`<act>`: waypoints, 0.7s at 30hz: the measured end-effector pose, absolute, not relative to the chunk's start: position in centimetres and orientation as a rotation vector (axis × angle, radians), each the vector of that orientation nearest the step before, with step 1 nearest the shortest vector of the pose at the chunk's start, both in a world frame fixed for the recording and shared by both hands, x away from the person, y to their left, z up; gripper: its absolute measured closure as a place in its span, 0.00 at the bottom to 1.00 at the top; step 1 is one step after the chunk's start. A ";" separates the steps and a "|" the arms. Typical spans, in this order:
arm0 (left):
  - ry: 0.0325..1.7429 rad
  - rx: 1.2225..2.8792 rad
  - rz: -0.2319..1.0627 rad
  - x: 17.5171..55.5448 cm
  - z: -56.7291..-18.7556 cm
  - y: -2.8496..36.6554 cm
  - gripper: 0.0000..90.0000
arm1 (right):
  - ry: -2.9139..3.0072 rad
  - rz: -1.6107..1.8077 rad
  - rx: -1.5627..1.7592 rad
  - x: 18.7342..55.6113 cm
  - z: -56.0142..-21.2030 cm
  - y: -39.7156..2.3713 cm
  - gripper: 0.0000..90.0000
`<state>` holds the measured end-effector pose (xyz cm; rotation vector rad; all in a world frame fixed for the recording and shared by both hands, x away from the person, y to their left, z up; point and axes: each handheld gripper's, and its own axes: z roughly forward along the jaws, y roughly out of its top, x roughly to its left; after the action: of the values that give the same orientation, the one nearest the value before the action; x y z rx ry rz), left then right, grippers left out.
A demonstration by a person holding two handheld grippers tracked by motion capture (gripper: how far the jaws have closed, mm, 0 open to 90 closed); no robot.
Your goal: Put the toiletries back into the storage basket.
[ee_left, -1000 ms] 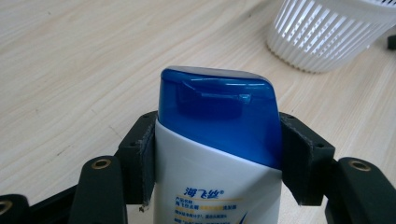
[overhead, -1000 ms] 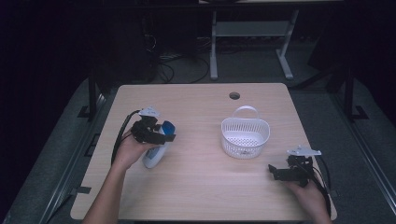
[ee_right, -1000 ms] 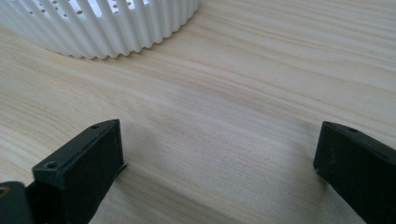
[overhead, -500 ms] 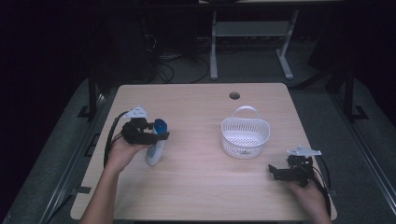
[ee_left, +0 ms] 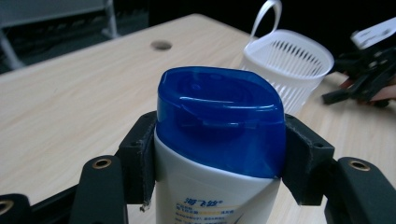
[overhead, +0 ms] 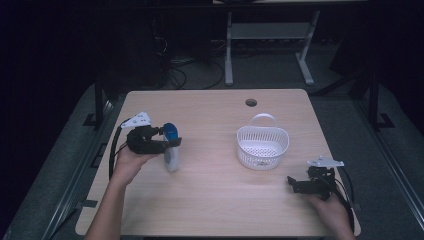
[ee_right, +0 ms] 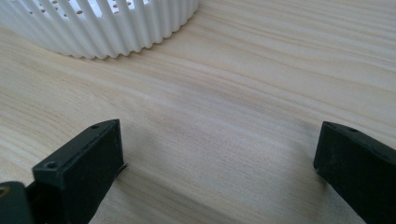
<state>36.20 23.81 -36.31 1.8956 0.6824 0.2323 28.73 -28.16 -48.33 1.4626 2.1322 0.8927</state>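
Note:
A white bottle with a blue flip cap (overhead: 171, 145) (ee_left: 219, 140) stands upright at the left of the wooden table (overhead: 210, 205). My left gripper (overhead: 167, 142) (ee_left: 219, 154) is shut on it just under the cap, the two black pads pressing its sides. A white slotted basket with a handle (overhead: 262, 146) (ee_left: 289, 60) (ee_right: 102, 23) sits right of centre. My right gripper (overhead: 291, 184) (ee_right: 219, 163) rests low on the table near the right front corner, pointing left, jaws wide apart with bare wood between them.
A round cable hole (overhead: 251, 102) lies near the table's far edge. Beyond the table, a dark floor holds cables and a white metal stand (overhead: 265, 35). The basket stands a short way ahead of the right gripper.
The left gripper has carried the bottle leftward and slightly up, tipping it from leaning to upright. The right gripper has not moved.

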 end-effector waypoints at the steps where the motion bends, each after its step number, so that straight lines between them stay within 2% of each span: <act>1: 0.665 1.875 0.221 36.2 -36.3 23.7 0.42 | 2.133 0.894 1.463 28.7 -48.3 -28.2 0.01; 6: 0.616 1.823 0.192 36.1 -36.1 23.3 0.42 | 2.132 0.893 1.463 28.7 -48.3 -28.2 0.01; 21: 0.528 1.778 0.214 36.3 -34.5 21.0 0.42 | 2.132 0.894 1.462 28.7 -48.3 -28.2 0.01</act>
<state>36.33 21.03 -34.52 1.7776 0.5279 0.2140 28.72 -28.16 -48.32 1.4621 2.1323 0.8940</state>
